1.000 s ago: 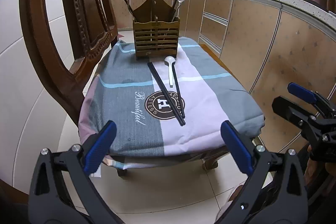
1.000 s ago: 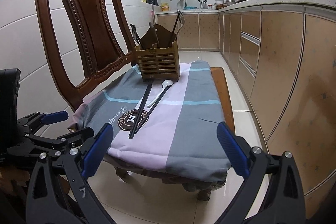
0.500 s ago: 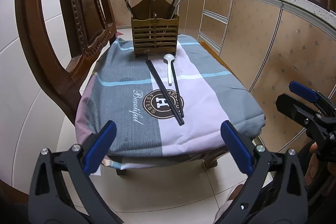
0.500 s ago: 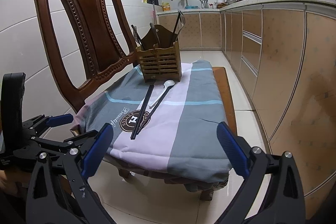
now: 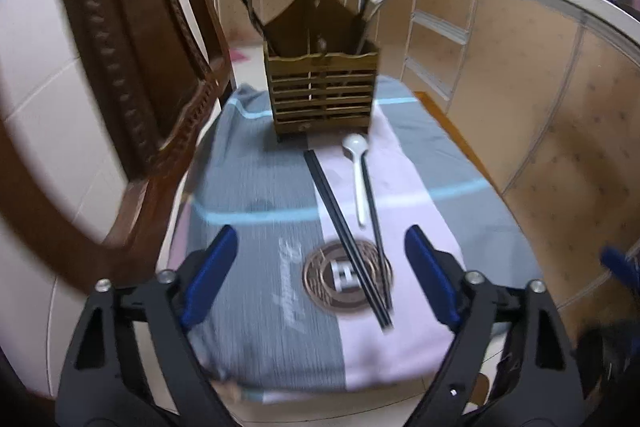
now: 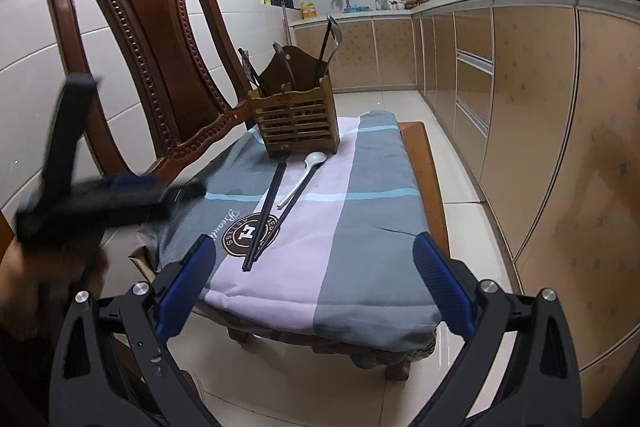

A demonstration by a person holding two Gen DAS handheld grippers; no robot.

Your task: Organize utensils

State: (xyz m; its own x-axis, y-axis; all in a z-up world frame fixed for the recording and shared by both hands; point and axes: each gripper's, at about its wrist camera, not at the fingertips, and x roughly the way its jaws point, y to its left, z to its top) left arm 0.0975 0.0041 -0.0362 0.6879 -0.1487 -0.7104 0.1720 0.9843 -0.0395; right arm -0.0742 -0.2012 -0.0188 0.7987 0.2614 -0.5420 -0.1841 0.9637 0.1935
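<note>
Wooden chair (image 6: 160, 67), cloth-covered seat, slatted holder (image 5: 322, 95) at its back.
Black chopsticks (image 5: 346, 239) and white spoon (image 5: 358, 179) lay loose before it; left claw (image 5: 320, 275) and right claw (image 6: 316, 287) gaped empty (thin chopsticks might roll or scissor under an off-centre pinch).

Black chopsticks (image 5: 346, 239), white spoon (image 5: 357, 171), flat before holder (image 5: 322, 95)
</note>
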